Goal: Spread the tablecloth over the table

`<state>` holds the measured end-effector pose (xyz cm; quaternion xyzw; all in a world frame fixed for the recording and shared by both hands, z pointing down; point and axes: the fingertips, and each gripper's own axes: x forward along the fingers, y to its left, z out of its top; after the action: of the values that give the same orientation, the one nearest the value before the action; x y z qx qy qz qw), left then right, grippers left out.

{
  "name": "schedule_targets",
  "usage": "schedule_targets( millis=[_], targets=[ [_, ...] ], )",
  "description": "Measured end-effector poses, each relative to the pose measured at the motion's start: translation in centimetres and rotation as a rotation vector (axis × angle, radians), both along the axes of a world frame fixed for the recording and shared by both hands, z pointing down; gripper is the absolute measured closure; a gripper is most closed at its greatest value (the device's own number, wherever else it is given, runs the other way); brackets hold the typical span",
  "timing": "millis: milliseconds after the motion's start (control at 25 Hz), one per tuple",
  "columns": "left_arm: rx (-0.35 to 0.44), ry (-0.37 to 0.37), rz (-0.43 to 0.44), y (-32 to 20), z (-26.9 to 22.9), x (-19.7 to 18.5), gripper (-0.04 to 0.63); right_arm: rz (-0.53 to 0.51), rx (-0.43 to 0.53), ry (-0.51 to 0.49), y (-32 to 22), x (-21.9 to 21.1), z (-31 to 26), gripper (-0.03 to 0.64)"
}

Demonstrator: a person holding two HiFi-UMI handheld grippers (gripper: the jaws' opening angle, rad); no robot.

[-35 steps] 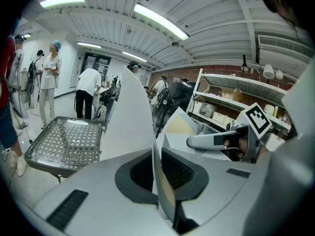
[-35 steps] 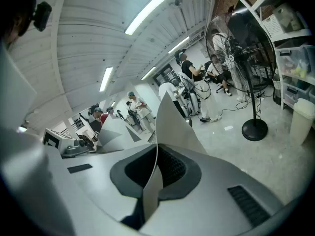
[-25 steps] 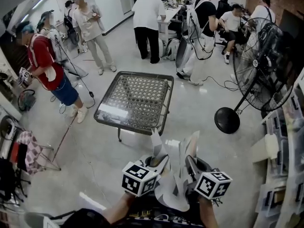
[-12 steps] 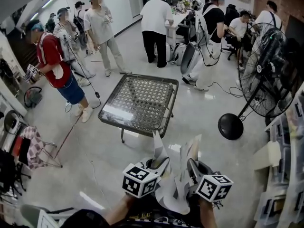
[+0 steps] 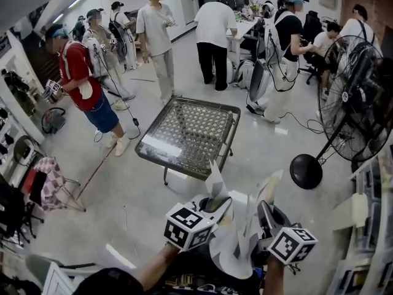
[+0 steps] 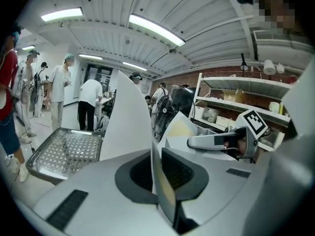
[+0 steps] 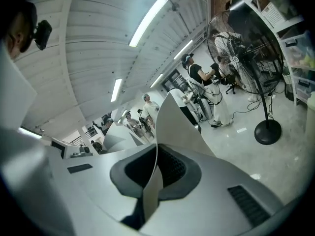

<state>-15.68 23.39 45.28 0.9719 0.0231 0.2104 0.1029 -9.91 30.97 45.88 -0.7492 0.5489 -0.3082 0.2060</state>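
The thin white tablecloth (image 5: pixel 236 254) hangs bunched up between my two claws, close in front of me. My left gripper (image 5: pixel 215 206) pinches one edge tight. My right gripper (image 5: pixel 268 214) pinches another edge tight. The square metal table with a mesh top (image 5: pixel 178 166) stands ahead, apart from the cloth.
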Motion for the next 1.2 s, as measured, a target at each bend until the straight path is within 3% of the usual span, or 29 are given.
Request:
schedule_targets(
  millis=[320, 560, 800, 1000, 1200],
  targets=[
    [0.1, 0.054, 0.079, -2.7, -1.7, 5.4, 0.558, 0.087, 0.013, 0.071, -1.5, 6.4, -1.3, 0.6],
    [0.112, 0.114, 0.097, -8.2, -2.7, 12.2, 0.558, 0.128, -0.001, 0.15, -6.0, 13.3, -2.7, 0.6],
    [0.131, 0.156, 0.123, -17.1, -4.6, 18.7, 0.557, 0.129, -0.024, 0.212, -15.2, 19.1, -4.9, 0.6],
    [0.165, 0.208, 0.155, -24.8, -8.3, 24.3, 0.558, 0.071, 0.022, 0.225, -24.9, 22.0, -8.6, 0.6],
    [0.201, 0.269, 0.114, -33.3, -11.8, 26.8, 0.56, 0.008, 0.038, 0.348, -34.2, 22.7, -11.7, 0.6]
  ],
)
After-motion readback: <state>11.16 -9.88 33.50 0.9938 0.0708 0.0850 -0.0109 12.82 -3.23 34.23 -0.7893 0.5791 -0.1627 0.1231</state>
